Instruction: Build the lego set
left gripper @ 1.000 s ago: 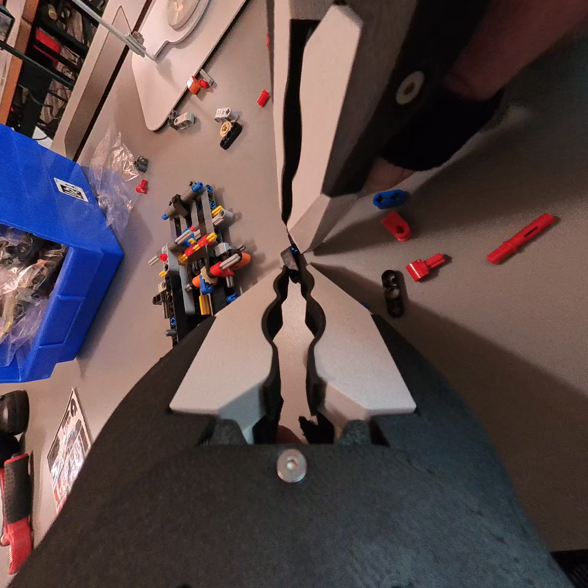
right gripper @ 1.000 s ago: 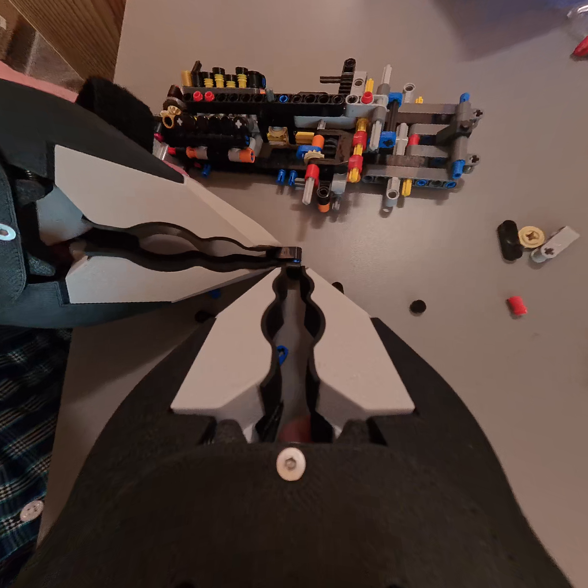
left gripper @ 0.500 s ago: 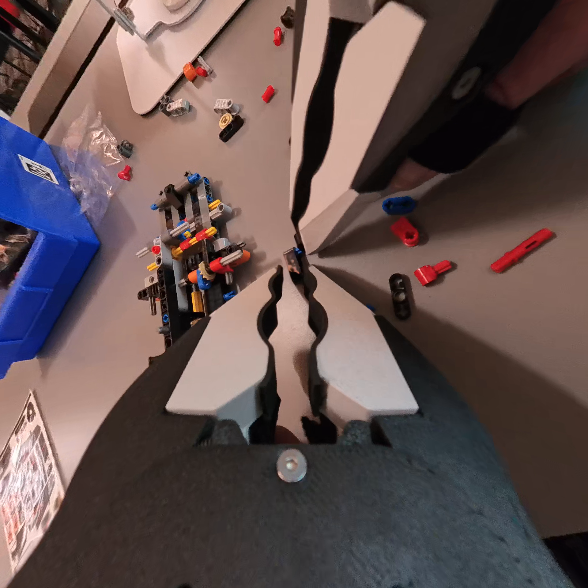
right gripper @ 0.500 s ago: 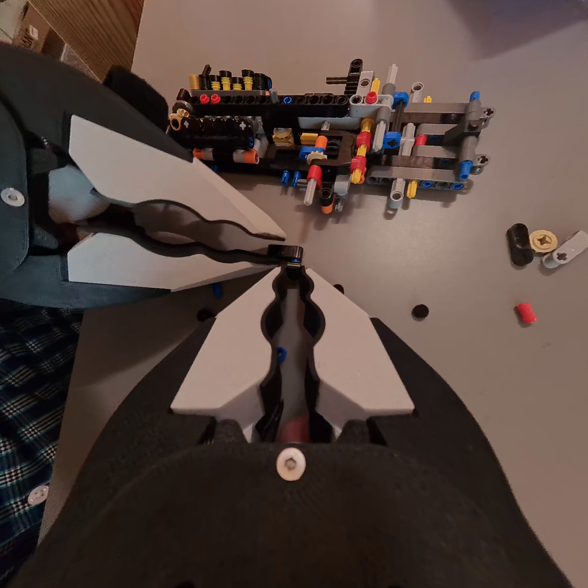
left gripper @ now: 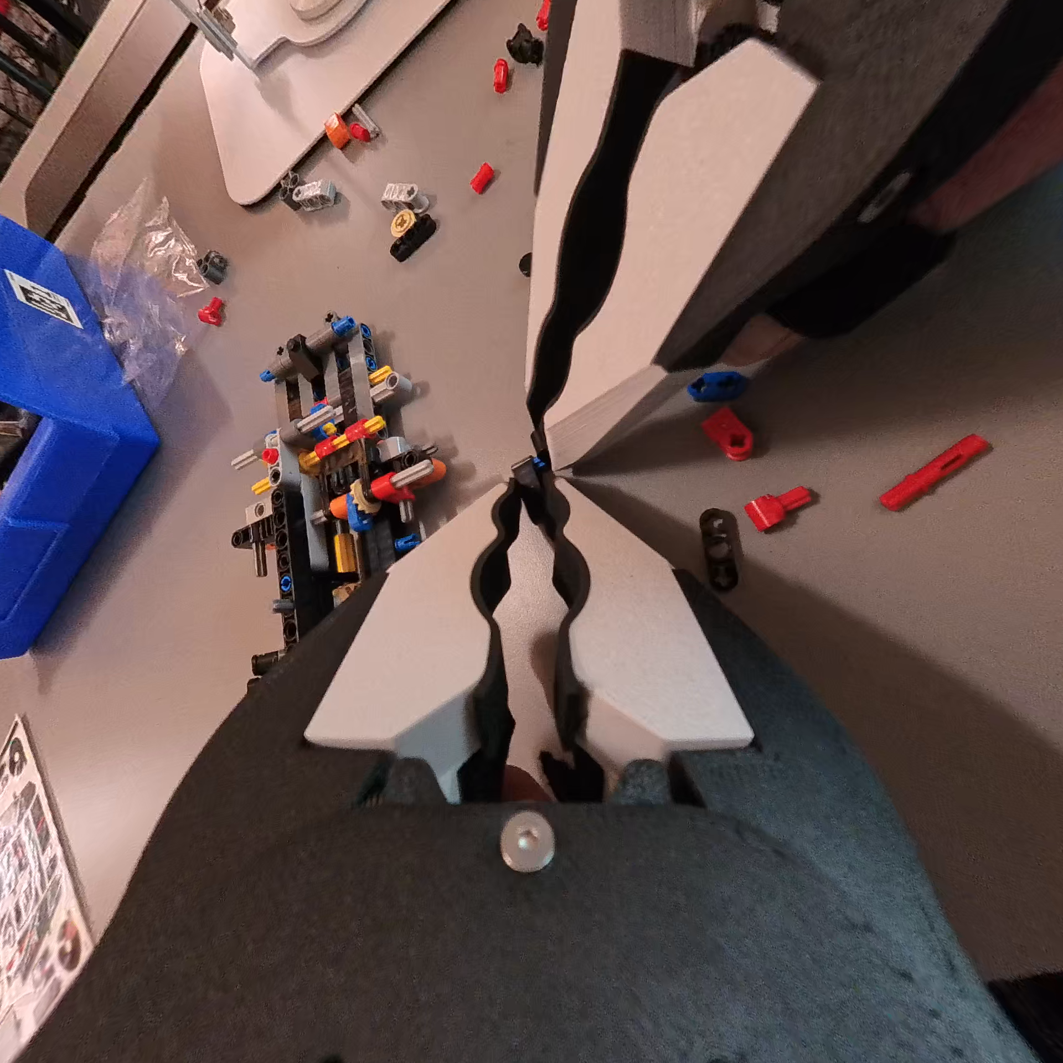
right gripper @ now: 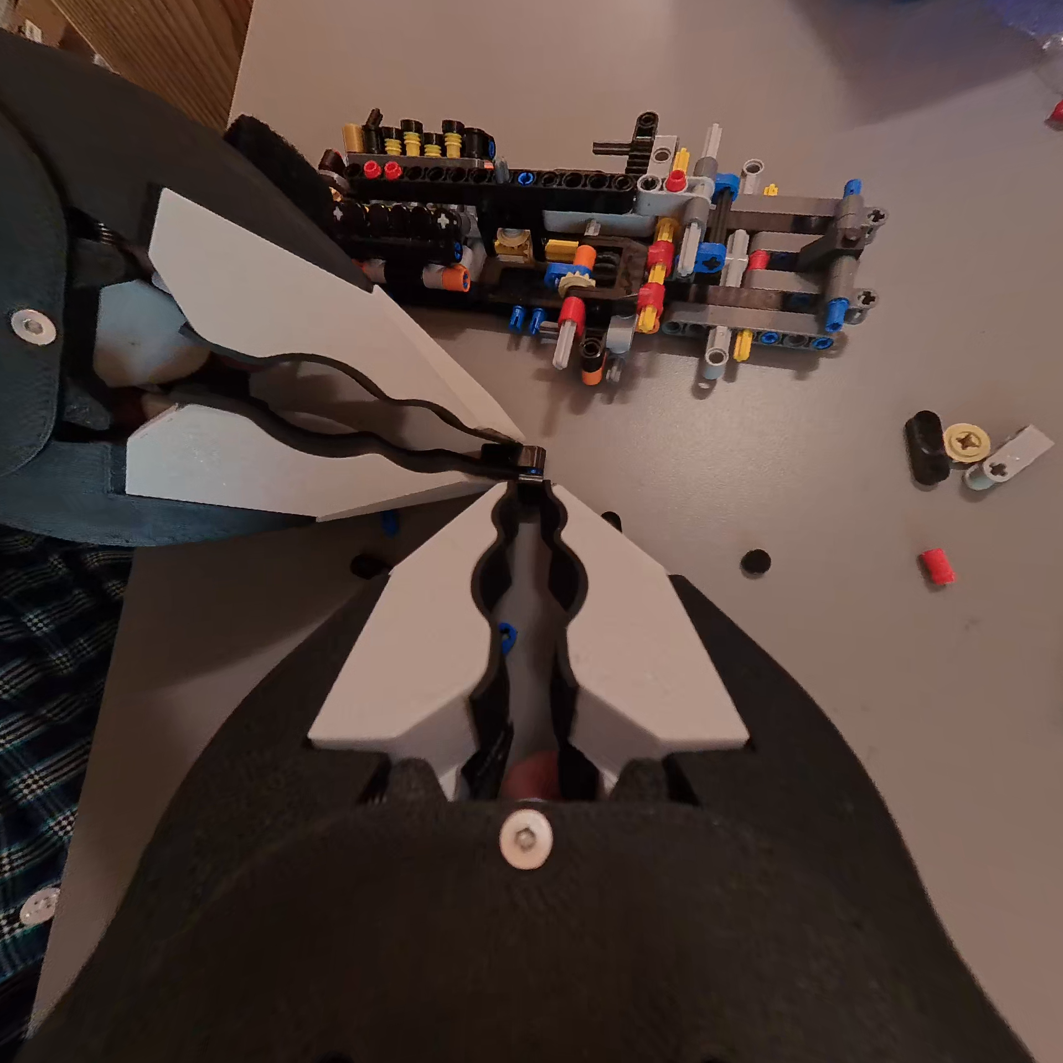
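Lego chassis [right gripper: 604,253], the half-built model, is lying on the bench [right gripper: 748,719] just ahead of the right claw [right gripper: 528,489] and off to the left of the left claw [left gripper: 532,489].

Both claws are meeting tip to tip above the bench. The left claw is pinching a small black connector [right gripper: 512,455] at its very tips, and the right claw is closing on a tiny black piece with a blue pin [right gripper: 532,473], pressing it toward that connector.

Both grips are sitting at the extreme fingertips, so a slightly skewed push is likely to twist a piece loose and drop it among the strays, or jam the pin crooked.

Counting to the right of the left claw: three red pieces [left gripper: 776,506], one blue connector [left gripper: 716,384] and one short black beam [left gripper: 718,546] are lying loose. One blue bin [left gripper: 63,460] and one clear bag [left gripper: 144,276] are sitting far left.
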A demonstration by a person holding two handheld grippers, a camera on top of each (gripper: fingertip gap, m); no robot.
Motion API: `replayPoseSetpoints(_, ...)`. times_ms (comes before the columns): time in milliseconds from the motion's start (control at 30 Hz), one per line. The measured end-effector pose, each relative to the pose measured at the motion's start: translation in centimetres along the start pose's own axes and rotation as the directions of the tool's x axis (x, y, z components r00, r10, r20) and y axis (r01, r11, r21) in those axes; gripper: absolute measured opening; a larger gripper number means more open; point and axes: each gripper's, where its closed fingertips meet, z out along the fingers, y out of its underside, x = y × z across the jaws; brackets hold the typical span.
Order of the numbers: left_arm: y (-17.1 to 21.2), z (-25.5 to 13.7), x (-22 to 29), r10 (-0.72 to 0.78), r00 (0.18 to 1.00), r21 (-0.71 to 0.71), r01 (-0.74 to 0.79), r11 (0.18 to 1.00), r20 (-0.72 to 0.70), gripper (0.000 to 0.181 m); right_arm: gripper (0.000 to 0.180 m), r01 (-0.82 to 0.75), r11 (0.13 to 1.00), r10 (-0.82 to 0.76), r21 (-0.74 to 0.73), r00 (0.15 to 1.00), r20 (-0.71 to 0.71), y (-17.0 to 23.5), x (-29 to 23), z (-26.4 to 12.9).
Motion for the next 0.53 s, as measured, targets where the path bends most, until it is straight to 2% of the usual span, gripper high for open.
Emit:
replayPoseSetpoints(33,0.00,0.00,0.01,-0.008,1.000,0.002,0.008,1.000,-0.001,0.007,0.004,0.006,1.000,-0.006,0.000,1.000,-0.003,-0.01,0.03,0.01)
replayPoseSetpoints(533,0.06,-0.07,0.00,-0.003,1.000,0.010,0.003,1.000,-0.016,0.007,0.004,0.072,0.997,-0.072,-0.013,0.997,0.012,-0.07,-0.08,0.09)
